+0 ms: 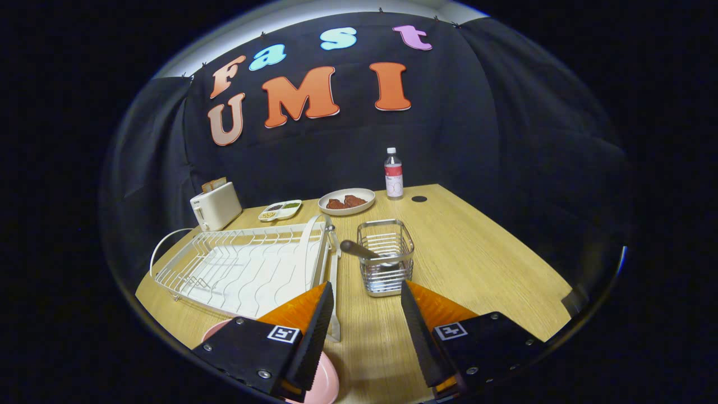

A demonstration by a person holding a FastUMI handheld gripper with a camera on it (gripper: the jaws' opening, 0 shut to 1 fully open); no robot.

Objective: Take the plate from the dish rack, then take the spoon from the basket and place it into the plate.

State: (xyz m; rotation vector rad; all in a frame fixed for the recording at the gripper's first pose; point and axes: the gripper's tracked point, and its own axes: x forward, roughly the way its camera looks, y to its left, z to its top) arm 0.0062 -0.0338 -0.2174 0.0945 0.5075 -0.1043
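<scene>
Two fingers of the tongs (366,314) stand spread apart, gripping nothing, above the near edge of the surface (477,252). A pink plate (324,381) lies under the left finger. Just ahead, the spoon (359,249) leans in the wire basket (386,258), beside the white dish rack (247,269). Farther back stand a toaster (215,205) and a bottle (393,174).

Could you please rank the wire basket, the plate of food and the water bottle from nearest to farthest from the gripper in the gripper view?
From the open gripper:
1. Silver wire basket, just ahead of the fingers.
2. White plate of brown food, beyond the basket.
3. Clear plastic water bottle, at the table's far edge.
</scene>
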